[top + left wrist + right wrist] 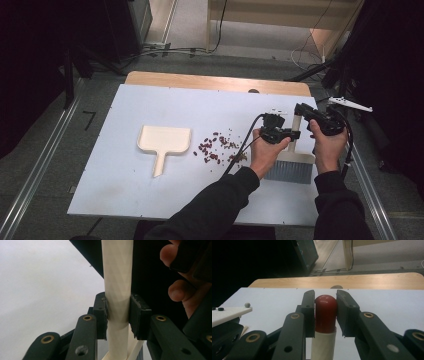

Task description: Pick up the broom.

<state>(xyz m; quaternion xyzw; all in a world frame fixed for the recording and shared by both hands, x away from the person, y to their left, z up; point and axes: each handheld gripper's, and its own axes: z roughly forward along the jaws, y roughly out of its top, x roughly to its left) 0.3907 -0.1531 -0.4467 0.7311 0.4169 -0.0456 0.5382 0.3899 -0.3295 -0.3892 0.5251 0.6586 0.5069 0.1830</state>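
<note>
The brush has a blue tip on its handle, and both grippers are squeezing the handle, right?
Not quite. The right gripper view shows the tip is red, not blue. The right gripper squeezes that tip, and the left gripper squeezes the brush handle lower down.

Long black sleeves are worn on both forearms. Each black gripper, the left gripper [278, 134] and the right gripper [315, 118], is trailed by a black cable. Flat black jaw links are fastened by brass-ringed rivets; rough black pads [137, 312] are fitted at the tips.

Table [125, 190] w/ dustpan [164, 140], beans [216, 147], brush [290, 167]
</note>
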